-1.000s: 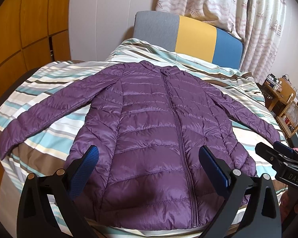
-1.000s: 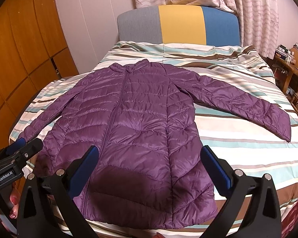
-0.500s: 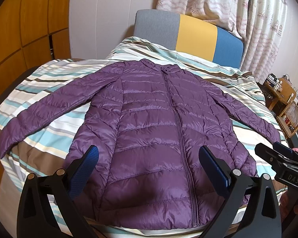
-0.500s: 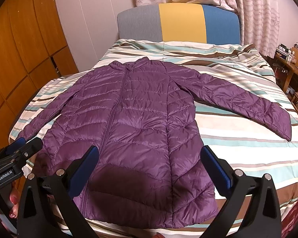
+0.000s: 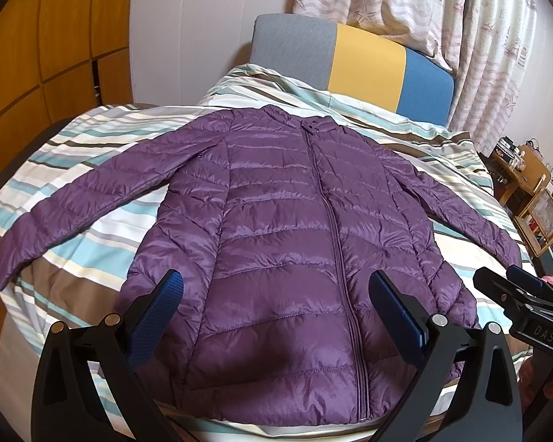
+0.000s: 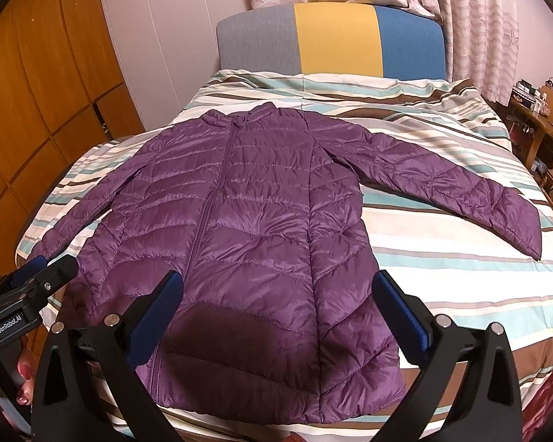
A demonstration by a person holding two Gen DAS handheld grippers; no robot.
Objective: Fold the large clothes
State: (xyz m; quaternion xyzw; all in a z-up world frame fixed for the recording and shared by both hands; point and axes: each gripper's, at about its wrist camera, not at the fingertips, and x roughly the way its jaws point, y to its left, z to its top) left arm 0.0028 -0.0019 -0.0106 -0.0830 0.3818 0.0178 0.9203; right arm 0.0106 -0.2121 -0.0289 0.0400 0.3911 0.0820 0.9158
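A purple quilted puffer jacket (image 5: 287,235) (image 6: 247,228) lies flat and zipped on the striped bed, both sleeves spread outward. My left gripper (image 5: 276,287) hovers open above the jacket's lower hem, nothing between its blue pads. My right gripper (image 6: 276,287) also hangs open over the hem, slightly right of the zip. Each gripper shows in the other's view: the right one at the far right edge (image 5: 516,294), the left one at the lower left (image 6: 37,276), held by a hand.
The bed (image 6: 442,265) has a striped cover and a grey, yellow and blue headboard (image 6: 331,40). Wooden cabinets (image 6: 37,110) stand on the left. A wooden shelf unit with small items (image 5: 531,199) is at the right, curtains (image 5: 442,11) behind.
Both grippers have drifted slightly closer to the jacket; the jacket has not moved and both grippers stay open.
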